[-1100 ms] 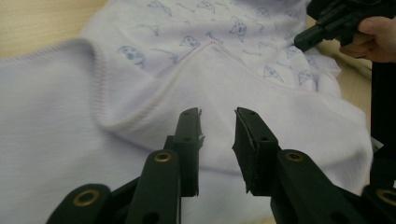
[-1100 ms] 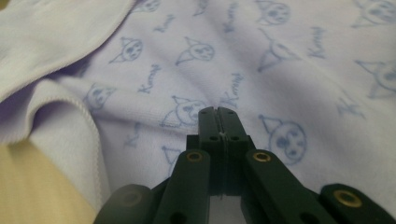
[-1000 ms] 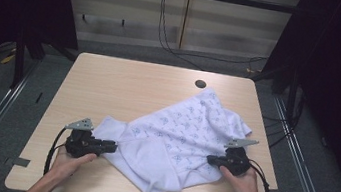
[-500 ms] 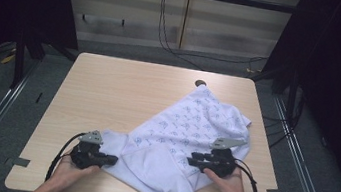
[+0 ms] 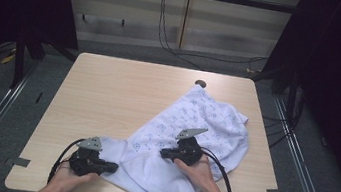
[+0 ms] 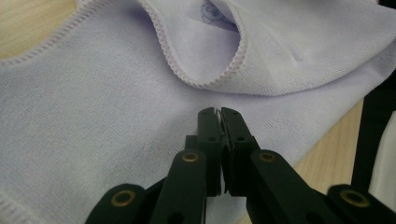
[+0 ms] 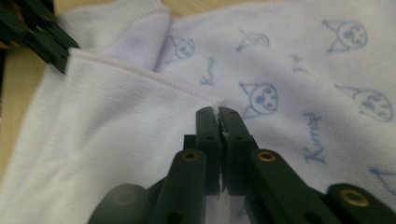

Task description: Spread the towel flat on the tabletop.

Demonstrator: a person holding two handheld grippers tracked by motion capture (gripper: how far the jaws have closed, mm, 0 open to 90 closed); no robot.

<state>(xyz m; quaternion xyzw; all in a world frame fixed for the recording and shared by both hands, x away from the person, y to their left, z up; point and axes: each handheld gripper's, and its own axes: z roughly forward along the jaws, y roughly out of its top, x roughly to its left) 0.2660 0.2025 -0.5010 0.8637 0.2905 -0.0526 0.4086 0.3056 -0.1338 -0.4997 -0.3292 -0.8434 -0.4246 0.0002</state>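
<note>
Lilac cloth (image 5: 192,144), printed with small blue cat faces and script, lies rumpled across the near right part of the bench (image 5: 123,94), running from near the far right corner down to the front edge. Its plain underside is turned up along the near part, where a stitched hem shows.

At the near left, the left tongs (image 5: 110,167) sit low on the bench at the cloth's left corner, a hand (image 5: 66,180) behind them. In the left gripper view the two black jaws stand pressed together, with a sliver of pale fabric caught at their tips and the plain side of the cloth (image 6: 93,116) spread beneath; a folded hem curls just beyond them.

The right tongs (image 5: 166,153) rest on top of the cloth, nearer the middle, held by the other hand (image 5: 198,168), with the grey plate tilted up above them. Their jaws have just closed (they look fully together), and in the right gripper view a thin bit of the hemmed edge is pinched between the tips, right where the plain fold meets the printed side (image 7: 289,93). The left tongs (image 7: 44,42) show at the top left corner of that view, at the far end of the same hem.

A small dark round spot (image 5: 200,83) sits on the bench just beyond the cloth's far end.
</note>
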